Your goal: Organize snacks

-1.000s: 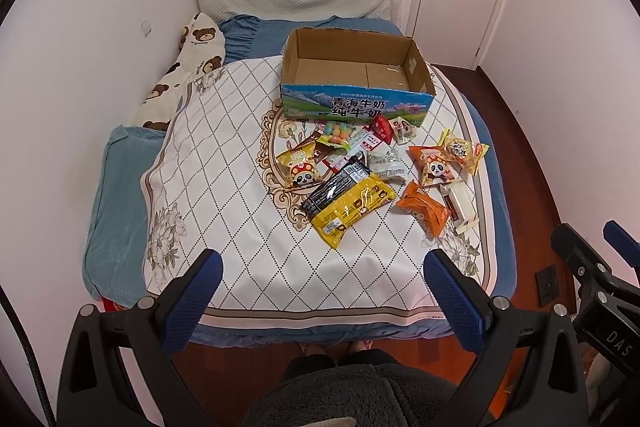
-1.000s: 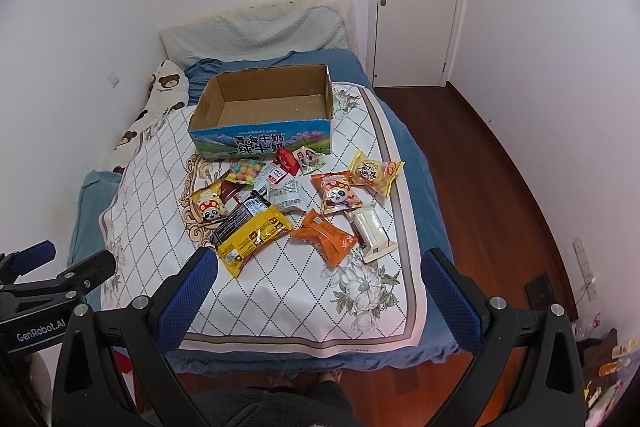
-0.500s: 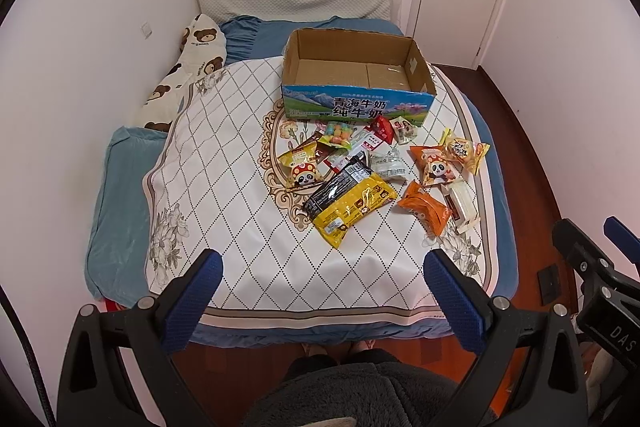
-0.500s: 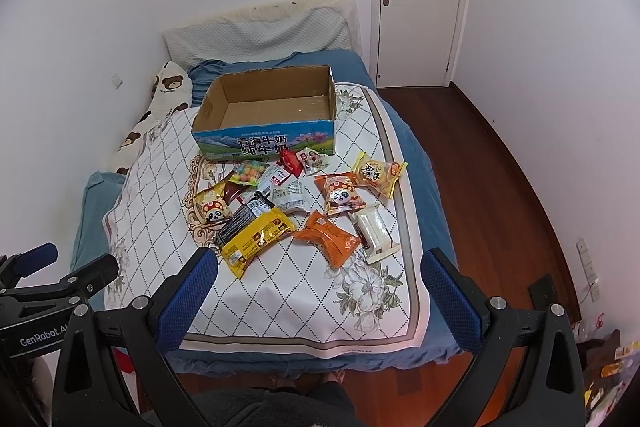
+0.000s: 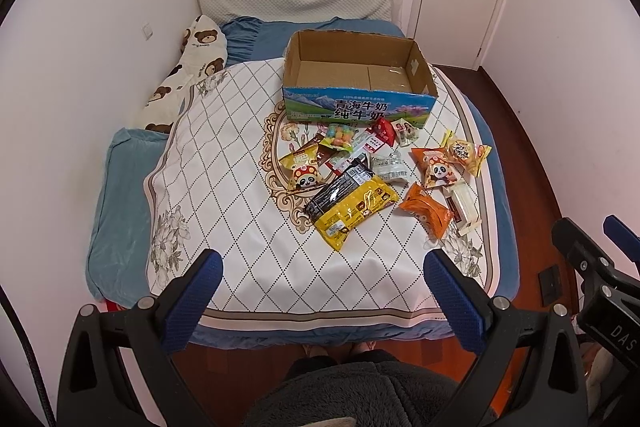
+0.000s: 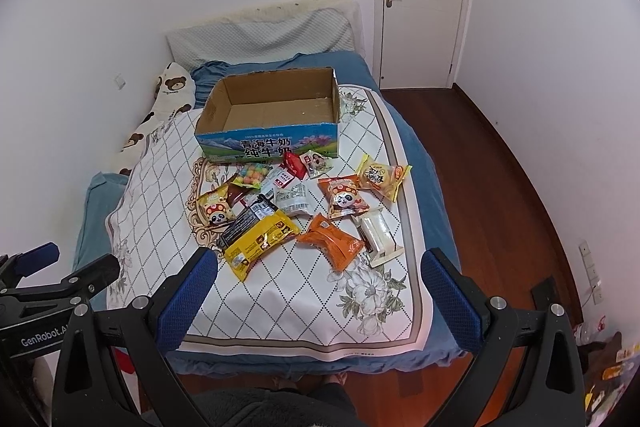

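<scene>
Meanwhile, both grippers, left gripper [image 5: 320,291] and right gripper [image 6: 318,289], hang wide open, empty, at bottom frame. Bright foil snack packets [image 5: 352,205] lie mid-frame before the empty blue-printed cardboard box [image 5: 356,109], seemingly awaiting sorting.

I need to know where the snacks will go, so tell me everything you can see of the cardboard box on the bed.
The cardboard box is a shallow, open-topped milk carton of brown corrugated card. Its top flaps are gone, leaving rough, torn edges. The front wall is printed blue with mountains, flowers and large Chinese characters. Inside it looks empty, showing only bare bottom flaps. It sits upright on the quilted cover, toward the pillows. The snack pile lies just in front of it; the nearest packets reach its front wall. Neither claw is near it.
</scene>
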